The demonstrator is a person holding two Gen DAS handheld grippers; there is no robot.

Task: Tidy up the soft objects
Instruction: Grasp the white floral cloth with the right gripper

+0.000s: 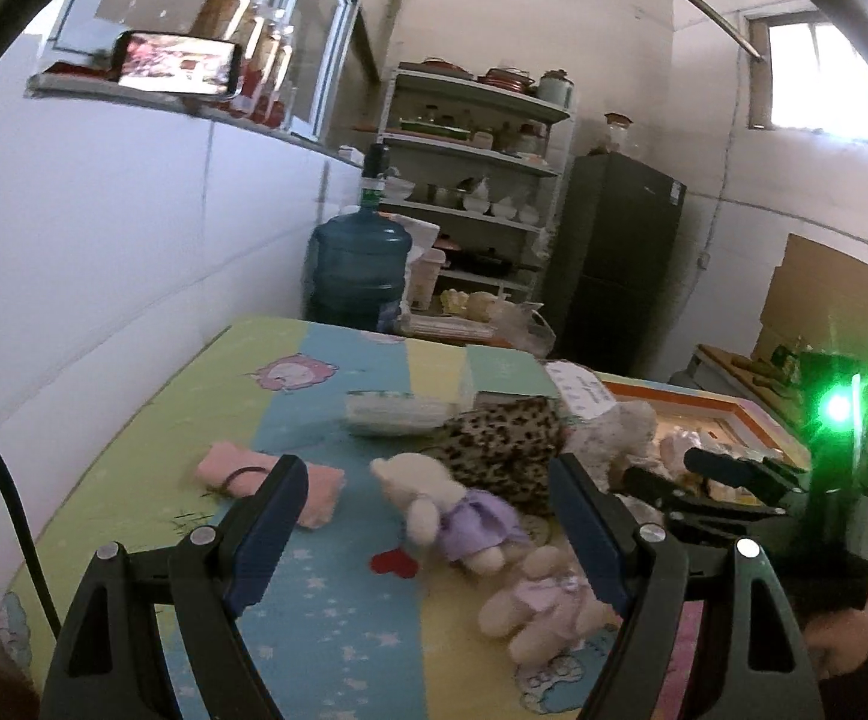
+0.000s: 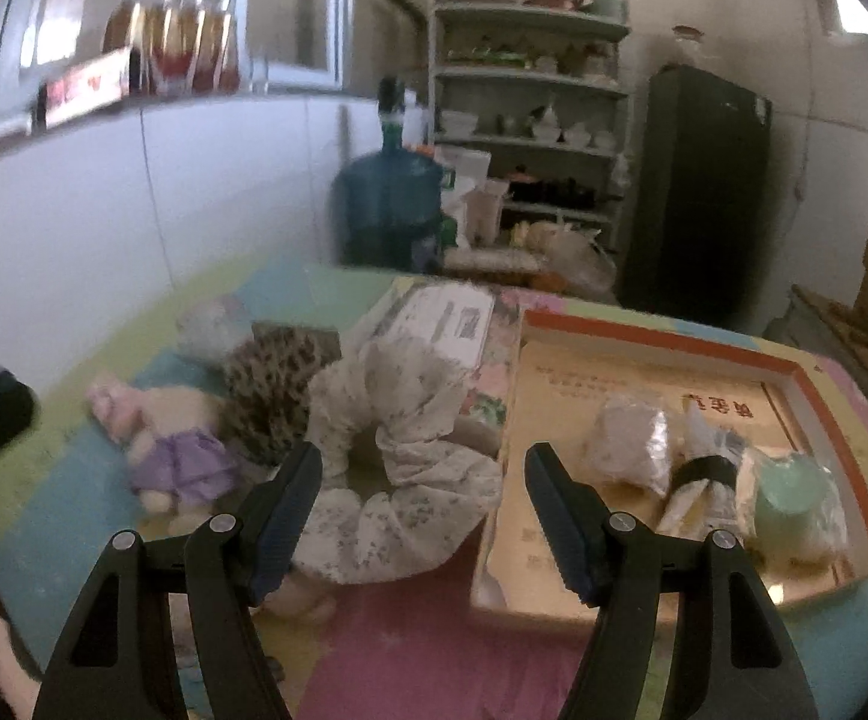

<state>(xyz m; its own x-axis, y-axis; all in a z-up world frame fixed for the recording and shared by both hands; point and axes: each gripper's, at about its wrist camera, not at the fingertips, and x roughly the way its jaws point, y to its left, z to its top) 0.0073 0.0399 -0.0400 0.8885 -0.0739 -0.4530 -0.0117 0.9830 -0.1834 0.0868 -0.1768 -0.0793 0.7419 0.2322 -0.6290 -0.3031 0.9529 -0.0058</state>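
Observation:
Soft items lie on a pastel cartoon mat (image 1: 344, 630). My left gripper (image 1: 427, 462) is open and empty just above a plush bear in a purple dress (image 1: 458, 516). A second plush in pink (image 1: 542, 606) lies nearer, and a pink cloth roll with a hair tie (image 1: 266, 489) sits to the left. Behind them are a leopard-print cloth (image 1: 500, 450) and a pale rolled cloth (image 1: 392, 414). My right gripper (image 2: 423, 453) is open over a white floral fabric ring (image 2: 410, 498), touching nothing. The same bear (image 2: 176, 456) and the leopard-print cloth (image 2: 272, 384) lie to its left.
An orange-rimmed shallow box (image 2: 674, 354) on the right holds bagged soft items (image 2: 626, 444), a bundle with a black band (image 2: 704, 480) and a mint-green piece (image 2: 794, 498). A white wall borders the mat's left side. A blue water jug (image 1: 359, 264), shelves (image 1: 482, 180) and a dark fridge (image 1: 614, 258) stand behind.

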